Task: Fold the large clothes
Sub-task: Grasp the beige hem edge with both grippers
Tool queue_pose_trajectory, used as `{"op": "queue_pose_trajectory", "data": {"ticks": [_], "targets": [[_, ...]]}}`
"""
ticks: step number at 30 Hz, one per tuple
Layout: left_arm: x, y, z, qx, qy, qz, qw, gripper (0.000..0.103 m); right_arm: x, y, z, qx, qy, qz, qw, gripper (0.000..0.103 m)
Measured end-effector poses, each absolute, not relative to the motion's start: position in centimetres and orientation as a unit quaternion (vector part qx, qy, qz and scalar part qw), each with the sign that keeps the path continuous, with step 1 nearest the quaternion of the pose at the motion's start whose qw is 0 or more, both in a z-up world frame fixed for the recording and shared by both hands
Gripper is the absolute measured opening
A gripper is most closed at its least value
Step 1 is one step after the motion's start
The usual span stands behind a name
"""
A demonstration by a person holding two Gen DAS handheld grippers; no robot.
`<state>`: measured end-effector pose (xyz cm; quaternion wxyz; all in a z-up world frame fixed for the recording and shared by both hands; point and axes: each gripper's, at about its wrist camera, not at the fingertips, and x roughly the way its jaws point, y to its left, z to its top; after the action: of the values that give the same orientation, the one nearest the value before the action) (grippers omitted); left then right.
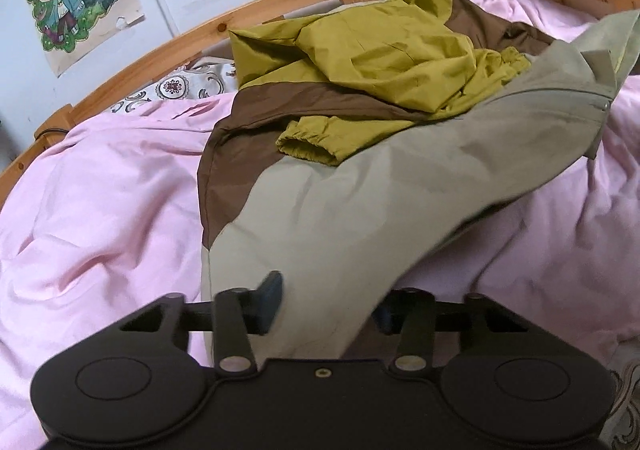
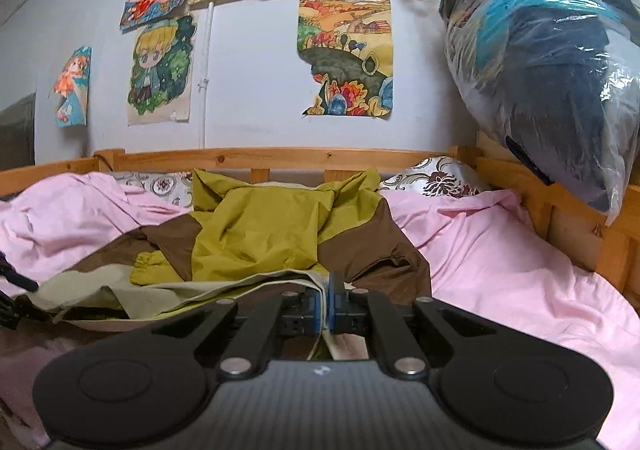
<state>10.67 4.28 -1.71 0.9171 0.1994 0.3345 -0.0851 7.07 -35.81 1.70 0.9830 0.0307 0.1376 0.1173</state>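
Right wrist view: the jacket [image 2: 260, 238], sprawled toward the headboard [image 2: 280, 156], is being pinched at its near hem by the fully closed right gripper [image 2: 330, 302], while the half-open left gripper [image 1: 326, 306] is being straddled by that hem, grip unclear.

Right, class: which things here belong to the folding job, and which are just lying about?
Job: jacket; left gripper, its hem between the jaws; right gripper, shut on its edge.

Lying about: pink duvet; patterned pillow; wall drawings; bagged bundle.
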Motion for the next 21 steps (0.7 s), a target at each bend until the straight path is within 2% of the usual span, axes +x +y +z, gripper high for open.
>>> {"op": "queue_pose_trajectory", "data": {"ticks": [5,9,11,13,16,21], "targets": [[12.0,4.6,-1.5,0.169,0.347,-0.082,0.919,0.045,6.9,-35.6,2.0,0.031,0.133,0.115,0.984,0.004],[12.6,5.2,-2.3,0.150,0.370,-0.095,0.912,0.047,6.4,-35.1,1.1,-0.007,0.163,0.122,0.979,0.004],[12.9,5.8,-2.4,0.124,0.379,-0.105,0.911,0.042,5.9,-34.7,0.4,-0.027,0.182,0.121,0.975,0.005],[13.2,6.8,-2.2,0.089,0.388,-0.115,0.910,0.033,5.6,-34.4,-0.2,-0.049,0.201,0.118,0.971,0.005],[13.5,7.9,-1.8,0.050,0.395,-0.123,0.909,0.027,5.3,-34.0,-1.0,-0.076,0.228,0.111,0.964,0.005],[13.8,9.8,-1.1,-0.013,0.404,-0.128,0.906,0.025,5.2,-33.4,-2.8,-0.113,0.271,0.109,0.950,0.005]]}}
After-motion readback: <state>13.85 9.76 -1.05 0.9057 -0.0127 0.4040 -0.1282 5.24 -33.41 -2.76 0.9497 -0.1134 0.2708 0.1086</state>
